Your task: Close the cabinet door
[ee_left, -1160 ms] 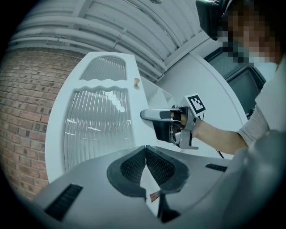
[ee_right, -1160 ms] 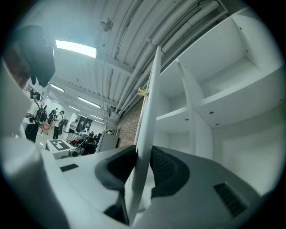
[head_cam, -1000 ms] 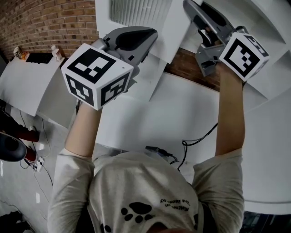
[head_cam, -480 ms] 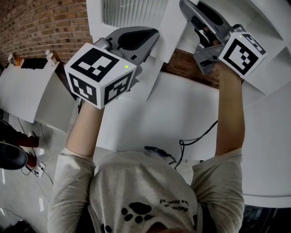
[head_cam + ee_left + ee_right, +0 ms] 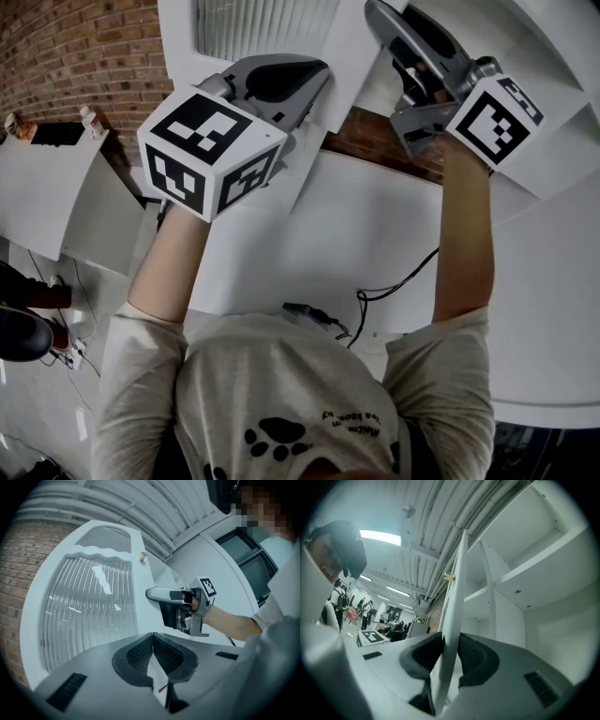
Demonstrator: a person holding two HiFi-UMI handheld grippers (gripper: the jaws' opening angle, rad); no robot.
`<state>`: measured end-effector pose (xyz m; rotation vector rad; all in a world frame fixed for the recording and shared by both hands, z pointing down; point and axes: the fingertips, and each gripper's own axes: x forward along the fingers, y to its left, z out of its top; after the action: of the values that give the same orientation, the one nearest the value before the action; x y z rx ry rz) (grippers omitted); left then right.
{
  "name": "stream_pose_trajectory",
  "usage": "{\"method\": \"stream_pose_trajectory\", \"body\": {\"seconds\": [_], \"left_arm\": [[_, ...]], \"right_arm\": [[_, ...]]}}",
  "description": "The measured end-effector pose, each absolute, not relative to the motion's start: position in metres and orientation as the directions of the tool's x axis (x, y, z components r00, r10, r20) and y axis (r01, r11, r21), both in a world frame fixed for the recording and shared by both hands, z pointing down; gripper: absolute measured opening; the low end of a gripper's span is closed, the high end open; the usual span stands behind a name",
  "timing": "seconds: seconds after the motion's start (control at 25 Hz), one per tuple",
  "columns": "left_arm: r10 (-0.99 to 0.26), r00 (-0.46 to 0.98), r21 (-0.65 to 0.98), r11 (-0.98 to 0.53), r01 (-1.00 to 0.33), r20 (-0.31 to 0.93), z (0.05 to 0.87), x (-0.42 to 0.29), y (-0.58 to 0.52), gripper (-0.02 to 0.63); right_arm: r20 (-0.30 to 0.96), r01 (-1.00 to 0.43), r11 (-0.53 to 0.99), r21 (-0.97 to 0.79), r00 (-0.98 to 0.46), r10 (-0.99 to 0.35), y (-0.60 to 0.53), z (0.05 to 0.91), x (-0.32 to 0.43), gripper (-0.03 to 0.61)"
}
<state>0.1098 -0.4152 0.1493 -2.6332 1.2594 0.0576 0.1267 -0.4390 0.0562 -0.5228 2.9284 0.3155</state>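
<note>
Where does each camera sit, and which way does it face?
Head view: on the head, steeply down; forearms, left gripper, right gripper.
Left gripper view: on left gripper, facing the ribbed-glass cabinet door; its shut jaws.
Right gripper view: on right gripper, along the door edge its jaws clamp.
Shared: all show the cabinet door.

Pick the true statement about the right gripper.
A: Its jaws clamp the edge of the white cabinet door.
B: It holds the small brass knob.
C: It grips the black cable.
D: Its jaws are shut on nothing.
A: in the right gripper view, the thin white edge of the cabinet door runs up between the jaws of the right gripper, which press it from both sides.
</note>
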Motion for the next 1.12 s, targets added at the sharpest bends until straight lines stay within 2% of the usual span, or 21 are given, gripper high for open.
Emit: {"method": "stream_pose_trajectory", "body": {"seconds": [1.12], "left_arm": [[-0.780, 0.616, -0.178, -0.594, -0.784, -0.111, 0.161, 0.123, -0.453, 0.011]], "right_arm": [[-0.196, -0.316, 0.933, 0.171, -0.939, -0.282, -0.464, 0.061, 0.136, 0.120]]}}
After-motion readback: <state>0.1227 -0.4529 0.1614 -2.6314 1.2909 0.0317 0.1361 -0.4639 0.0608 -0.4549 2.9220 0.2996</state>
